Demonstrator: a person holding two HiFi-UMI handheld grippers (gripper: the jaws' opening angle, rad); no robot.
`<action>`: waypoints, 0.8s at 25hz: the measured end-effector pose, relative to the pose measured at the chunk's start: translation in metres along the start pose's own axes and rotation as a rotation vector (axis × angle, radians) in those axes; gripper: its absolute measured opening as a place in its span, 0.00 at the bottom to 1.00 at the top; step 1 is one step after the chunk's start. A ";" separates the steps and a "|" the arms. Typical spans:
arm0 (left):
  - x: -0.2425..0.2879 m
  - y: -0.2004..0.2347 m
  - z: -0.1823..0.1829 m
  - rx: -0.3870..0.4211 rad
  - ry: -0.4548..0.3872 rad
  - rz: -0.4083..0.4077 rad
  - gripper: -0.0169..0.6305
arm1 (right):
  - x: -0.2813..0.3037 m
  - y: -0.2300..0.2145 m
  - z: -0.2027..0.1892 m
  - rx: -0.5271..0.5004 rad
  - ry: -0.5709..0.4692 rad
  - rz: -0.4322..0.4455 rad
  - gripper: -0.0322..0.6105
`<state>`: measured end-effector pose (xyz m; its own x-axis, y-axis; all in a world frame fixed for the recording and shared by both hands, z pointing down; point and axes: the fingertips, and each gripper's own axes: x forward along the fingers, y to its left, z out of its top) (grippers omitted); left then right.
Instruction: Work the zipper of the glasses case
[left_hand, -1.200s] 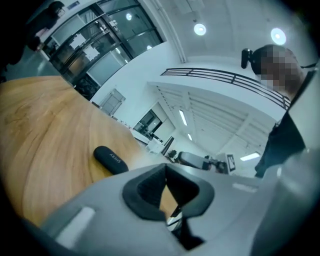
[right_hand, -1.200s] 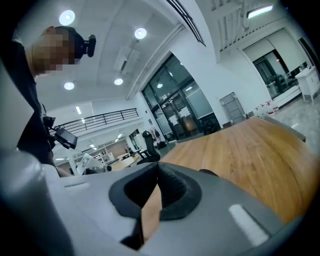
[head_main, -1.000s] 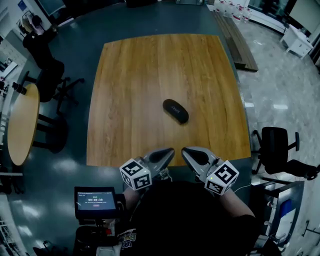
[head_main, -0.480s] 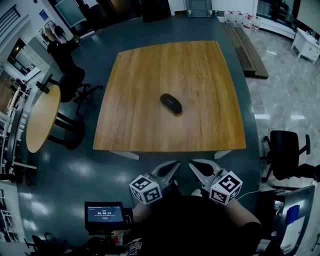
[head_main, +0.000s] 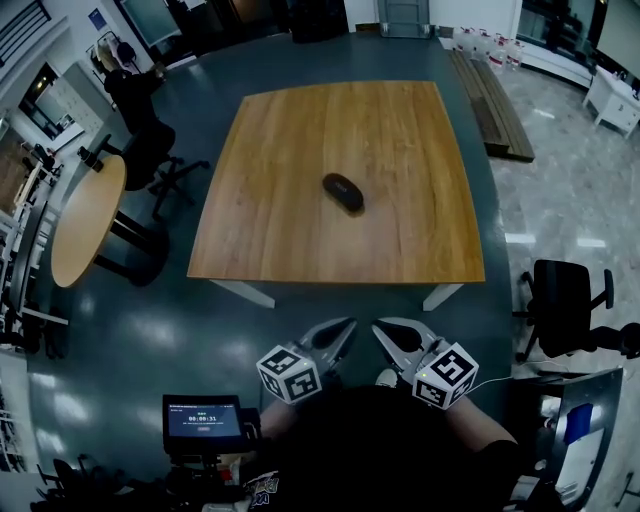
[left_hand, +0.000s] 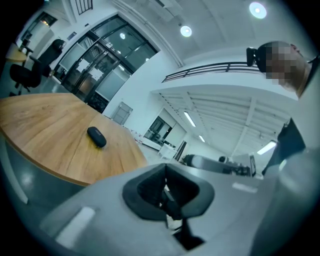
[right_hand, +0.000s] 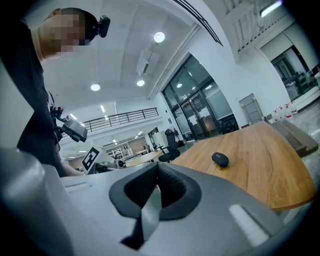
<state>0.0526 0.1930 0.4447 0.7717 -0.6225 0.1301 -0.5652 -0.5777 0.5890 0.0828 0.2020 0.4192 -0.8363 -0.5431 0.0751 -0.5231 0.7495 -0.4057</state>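
Note:
A black oval glasses case (head_main: 343, 192) lies alone near the middle of the wooden table (head_main: 290, 240). It shows small in the left gripper view as the case (left_hand: 96, 136) and in the right gripper view as the case (right_hand: 220, 159). Both grippers are held close to the person's body, well short of the table's near edge. The left gripper (head_main: 346, 329) is shut with nothing in it. Beside it the right gripper (head_main: 381, 331) is shut and empty too.
A round wooden table (head_main: 88, 220) and office chairs (head_main: 140, 150) stand to the left. A black chair (head_main: 565, 300) is at the right, a small screen (head_main: 203, 417) at lower left. Dark floor lies between the person and the table.
The view has pulled back from the table: its near edge was at the grippers a second ago and now lies well ahead of them. The case has not moved.

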 end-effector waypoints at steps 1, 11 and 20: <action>-0.004 0.001 0.001 0.005 0.000 0.002 0.03 | 0.001 0.003 -0.001 0.001 -0.003 -0.006 0.06; -0.043 0.013 0.010 0.014 -0.012 -0.013 0.02 | 0.017 0.033 -0.004 0.001 -0.032 -0.050 0.06; -0.062 0.013 0.009 0.024 0.007 -0.054 0.02 | 0.027 0.053 -0.014 0.003 -0.036 -0.072 0.06</action>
<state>-0.0055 0.2197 0.4371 0.8031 -0.5866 0.1046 -0.5299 -0.6227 0.5757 0.0305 0.2322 0.4124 -0.7903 -0.6085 0.0713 -0.5808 0.7072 -0.4031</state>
